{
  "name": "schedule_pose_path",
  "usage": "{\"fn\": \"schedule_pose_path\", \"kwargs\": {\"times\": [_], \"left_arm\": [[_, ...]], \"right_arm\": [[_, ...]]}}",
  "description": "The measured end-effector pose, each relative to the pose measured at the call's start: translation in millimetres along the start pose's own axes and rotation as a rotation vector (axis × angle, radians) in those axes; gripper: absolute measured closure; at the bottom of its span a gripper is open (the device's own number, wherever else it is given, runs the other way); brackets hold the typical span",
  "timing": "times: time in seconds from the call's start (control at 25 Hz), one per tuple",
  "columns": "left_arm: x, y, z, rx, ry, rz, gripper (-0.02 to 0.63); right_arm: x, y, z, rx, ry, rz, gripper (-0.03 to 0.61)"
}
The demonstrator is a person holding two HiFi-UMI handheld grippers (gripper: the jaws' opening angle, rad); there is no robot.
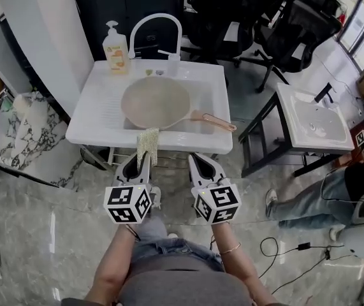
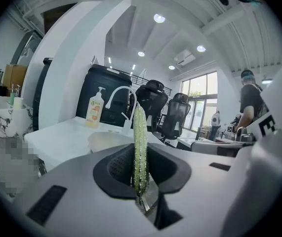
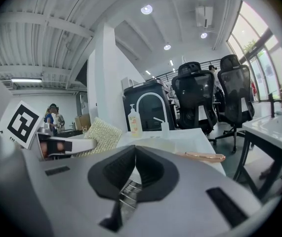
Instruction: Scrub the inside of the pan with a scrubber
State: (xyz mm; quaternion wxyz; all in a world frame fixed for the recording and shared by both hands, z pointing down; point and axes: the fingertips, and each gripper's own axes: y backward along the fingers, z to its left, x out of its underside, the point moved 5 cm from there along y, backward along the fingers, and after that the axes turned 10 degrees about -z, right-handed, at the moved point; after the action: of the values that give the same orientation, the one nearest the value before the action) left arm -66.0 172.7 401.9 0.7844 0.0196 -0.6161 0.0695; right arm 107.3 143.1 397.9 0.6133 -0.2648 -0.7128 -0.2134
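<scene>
A round grey pan (image 1: 147,102) lies in the white sink (image 1: 105,123), its copper handle (image 1: 214,122) pointing right. My left gripper (image 1: 141,160) hangs just in front of the sink's near edge, shut on a yellow-green mesh scrubber (image 1: 147,144) that stands upright between the jaws. In the left gripper view the scrubber (image 2: 140,149) rises edge-on from the left gripper (image 2: 140,154), with the pan (image 2: 106,141) beyond. My right gripper (image 1: 201,160) is level beside it, shut and holding nothing. In the right gripper view the right gripper (image 3: 135,149) has its pads touching; scrubber (image 3: 101,134) at left, pan handle (image 3: 203,156) ahead.
A soap bottle (image 1: 115,48) and an arched white faucet (image 1: 157,25) stand at the sink's back. A second white basin on a black frame (image 1: 313,116) is to the right, a seated person's legs (image 1: 309,203) beside it. Office chairs (image 1: 296,24) are behind; cables (image 1: 283,247) lie on the floor.
</scene>
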Motion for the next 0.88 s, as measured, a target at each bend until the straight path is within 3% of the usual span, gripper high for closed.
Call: {"fn": "schedule_pose_path", "kwargs": {"times": [0.36, 0.88], "left_arm": [[-9, -86, 44, 0.074, 0.002, 0.040, 0.549], [-15, -213, 105, 0.152, 0.049, 0.133, 0.549]], "right_arm": [[1, -90, -28, 0.045, 0.016, 0.034, 0.568], [1, -205, -79, 0.189, 0.016, 0.095, 0.568]]}}
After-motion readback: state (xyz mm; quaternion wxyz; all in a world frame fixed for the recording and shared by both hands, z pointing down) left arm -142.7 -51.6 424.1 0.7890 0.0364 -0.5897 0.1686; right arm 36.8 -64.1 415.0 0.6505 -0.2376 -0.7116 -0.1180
